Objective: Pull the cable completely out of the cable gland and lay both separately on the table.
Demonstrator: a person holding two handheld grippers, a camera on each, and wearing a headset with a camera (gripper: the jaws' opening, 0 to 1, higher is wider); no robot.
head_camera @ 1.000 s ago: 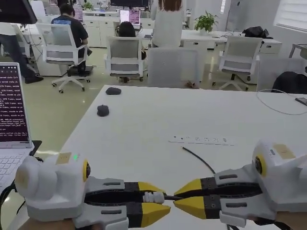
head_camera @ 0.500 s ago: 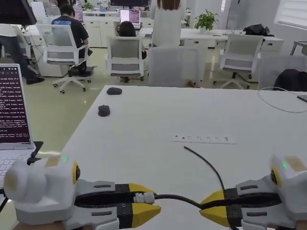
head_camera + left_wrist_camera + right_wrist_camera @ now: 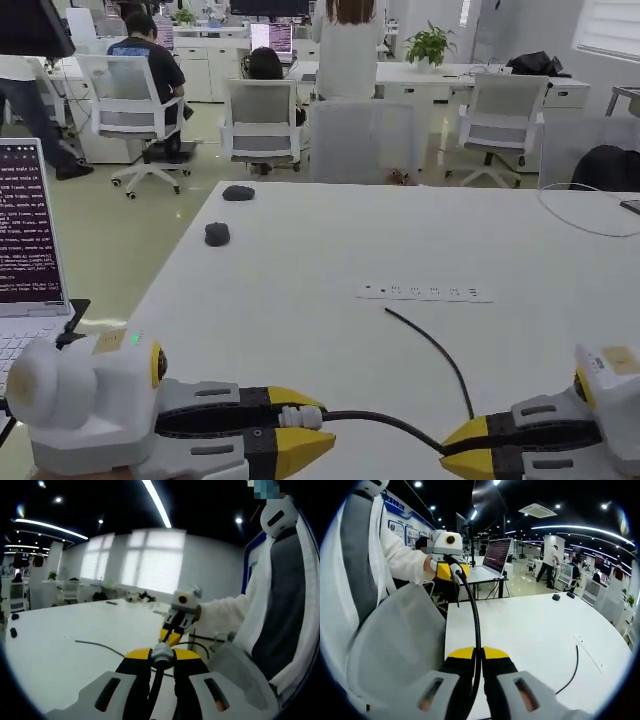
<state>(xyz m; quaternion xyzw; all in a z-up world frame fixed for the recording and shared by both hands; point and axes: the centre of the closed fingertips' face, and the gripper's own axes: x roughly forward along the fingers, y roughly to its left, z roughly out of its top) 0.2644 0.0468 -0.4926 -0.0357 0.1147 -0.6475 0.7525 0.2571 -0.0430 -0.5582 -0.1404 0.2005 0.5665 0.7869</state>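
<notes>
- Left gripper (image 3: 318, 420): the jaws are closing nearly together on the cable gland (image 3: 300, 412). The white gland is sitting crosswise right at the tips, its nose poking out ahead of them.
- Right gripper (image 3: 448, 450): the jaws are pinching almost shut on the black cable (image 3: 385, 420), which is passing straight between the tips.
- Key relation: the two sets of tips are facing each other, apart, with a short bare span of cable bridging them. The span is sagging slightly rather than lying taut. The cable's long axis is running along the line from one pair of jaws to the other, so the way out of the gland looks to be straight along that line, away from the left tips.
- The right gripper is the nearer one to the cable's free length, and the left one is holding only the gland.
- In the left gripper view a dark line is running back between those jaws behind the gland. I cannot tell whether that is cable or just the gap.
- Beyond the right jaws, the loose tail is curving away over the table (image 3: 300, 260), its end lying near a flat white strip (image 3: 425, 292).
- Judgement: the cable is not yet free and neither part is laid down.
</notes>
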